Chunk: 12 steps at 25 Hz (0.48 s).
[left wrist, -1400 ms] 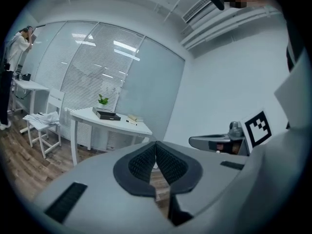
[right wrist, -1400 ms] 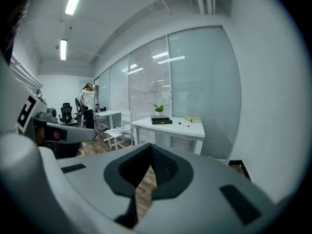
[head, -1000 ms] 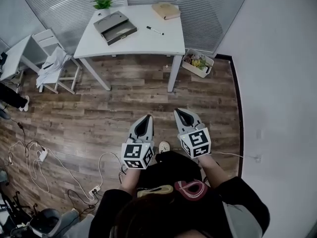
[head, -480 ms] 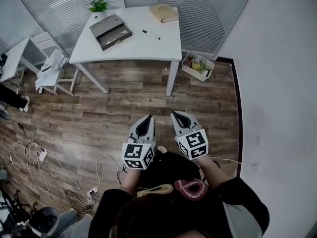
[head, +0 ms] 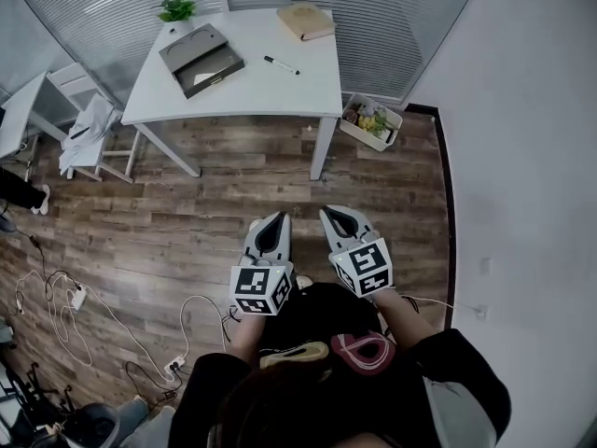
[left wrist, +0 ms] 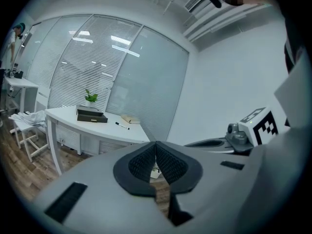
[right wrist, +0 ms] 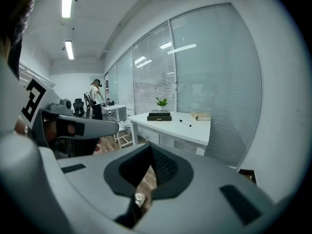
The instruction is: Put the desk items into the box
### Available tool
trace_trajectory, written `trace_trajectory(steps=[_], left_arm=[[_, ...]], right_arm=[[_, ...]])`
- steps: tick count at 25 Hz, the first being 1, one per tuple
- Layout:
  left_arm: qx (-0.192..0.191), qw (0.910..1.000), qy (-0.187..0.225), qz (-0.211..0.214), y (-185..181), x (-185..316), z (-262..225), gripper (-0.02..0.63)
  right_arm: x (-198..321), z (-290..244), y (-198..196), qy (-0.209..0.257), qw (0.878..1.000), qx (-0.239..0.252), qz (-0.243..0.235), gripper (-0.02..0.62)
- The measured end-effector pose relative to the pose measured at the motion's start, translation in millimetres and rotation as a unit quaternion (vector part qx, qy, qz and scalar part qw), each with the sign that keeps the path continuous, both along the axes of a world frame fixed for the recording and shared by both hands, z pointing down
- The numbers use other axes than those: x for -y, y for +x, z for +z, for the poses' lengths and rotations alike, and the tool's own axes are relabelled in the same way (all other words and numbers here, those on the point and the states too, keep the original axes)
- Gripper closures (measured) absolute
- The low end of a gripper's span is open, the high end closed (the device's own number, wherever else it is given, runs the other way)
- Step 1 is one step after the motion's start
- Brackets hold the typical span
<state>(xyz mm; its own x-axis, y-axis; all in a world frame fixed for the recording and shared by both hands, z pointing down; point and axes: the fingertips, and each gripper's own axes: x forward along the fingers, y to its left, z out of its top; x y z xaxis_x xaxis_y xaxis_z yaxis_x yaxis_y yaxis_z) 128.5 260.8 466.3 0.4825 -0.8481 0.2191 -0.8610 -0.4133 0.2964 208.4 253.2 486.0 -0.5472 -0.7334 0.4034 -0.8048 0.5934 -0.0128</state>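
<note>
Far left: white slatted chair (head: 82, 119) with a pale cloth (head: 86, 127) draped over it. It stands on the brown wood-plank floor (head: 187, 213). Loose white cables (head: 70, 299) trail on the floor nearer, left side.

Right of the chair: white rectangular desk (head: 238, 87), far side of the room against the blinds. On the desk's far left corner is a small green potted plant (head: 176, 10). Just nearer than the plant is the grey shallow open box (head: 201, 59), set at an angle. Right of the box, apart from it, a black marker pen (head: 280, 64) lies flat near mid-desk. A tan closed book (head: 306, 21) lies on the far right corner. Nothing can be made out inside the box.

On the floor by the desk's right legs: white open bin (head: 370, 121) holding mixed coloured stuff, too small to tell.

Near centre: left gripper (head: 276, 222) is held over the floor, well short of the desk, jaws together, nothing between them. Just beside it on the right is the right gripper (head: 334, 217), jaws also together and empty. Both point toward the desk.
</note>
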Motion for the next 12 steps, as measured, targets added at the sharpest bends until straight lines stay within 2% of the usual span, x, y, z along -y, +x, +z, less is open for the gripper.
trace_trajectory(steps=[7, 12], left_arm=[[-0.009, 0.9999, 0.0, -0.006, -23.1, 58.0, -1.3, 0.588], [-0.004, 1.0, 0.007, 0.006, -39.0, 110.6, -4.9, 0.588]], right_arm=[[54.3, -1.6, -15.1, -0.009, 1.0, -0.004, 0.008, 0.588], [100.4, -5.3, -35.4, 0.004, 1.0, -0.028, 0.002, 0.588]])
